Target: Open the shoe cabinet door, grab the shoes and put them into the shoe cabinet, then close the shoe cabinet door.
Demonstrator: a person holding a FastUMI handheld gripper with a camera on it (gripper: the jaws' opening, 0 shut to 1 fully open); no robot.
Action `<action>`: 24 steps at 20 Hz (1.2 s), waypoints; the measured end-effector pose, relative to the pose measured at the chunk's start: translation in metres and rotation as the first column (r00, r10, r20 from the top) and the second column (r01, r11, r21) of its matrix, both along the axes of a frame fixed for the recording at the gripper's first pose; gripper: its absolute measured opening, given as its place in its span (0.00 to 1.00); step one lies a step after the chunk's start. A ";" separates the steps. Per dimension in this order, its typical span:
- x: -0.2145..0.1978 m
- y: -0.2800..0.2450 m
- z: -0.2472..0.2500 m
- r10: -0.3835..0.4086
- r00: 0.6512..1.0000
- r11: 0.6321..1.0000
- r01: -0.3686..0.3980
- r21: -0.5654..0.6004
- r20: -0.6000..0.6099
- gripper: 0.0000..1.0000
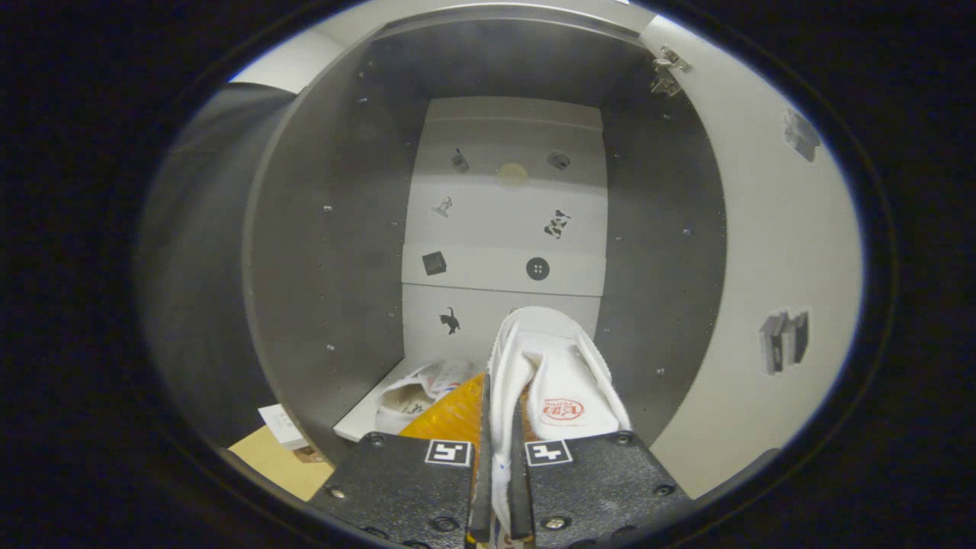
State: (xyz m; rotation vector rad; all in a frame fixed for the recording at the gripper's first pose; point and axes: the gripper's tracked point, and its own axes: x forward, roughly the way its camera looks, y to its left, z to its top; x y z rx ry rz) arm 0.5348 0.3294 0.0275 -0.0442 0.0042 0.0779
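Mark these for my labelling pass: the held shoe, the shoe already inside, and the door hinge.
held shoe (568, 381): gripper view, insole, tool's fingers pinching its side.
shoe inside (408, 396): gripper view, its opening.
door hinge (667, 72): gripper view, metal plate.

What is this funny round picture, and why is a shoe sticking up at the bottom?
The camera rides on a grabbing tool that a person carries by hand, so you look forward along its two fingers. The fingers are squeezed shut on the side of a white shoe, which is why it pokes up just ahead of them. Beyond it is the inside of a shoe cabinet with grey side walls and a pale back wall with little stickers. Its white door stands open on the right. Another white shoe already lies on the cabinet's floor, to the left of the held one.
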 end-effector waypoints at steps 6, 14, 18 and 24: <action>0.079 -0.002 -0.015 -0.017 0.998 1.000 0.017 0.002 -0.053 0.13; 0.133 -0.005 -0.054 -0.031 0.984 1.000 0.031 -0.004 -0.174 0.13; 0.145 0.002 -0.075 -0.019 0.955 0.997 0.041 0.066 -0.295 0.13; 0.147 0.005 -0.081 -0.033 0.944 0.996 0.059 0.071 -0.330 0.13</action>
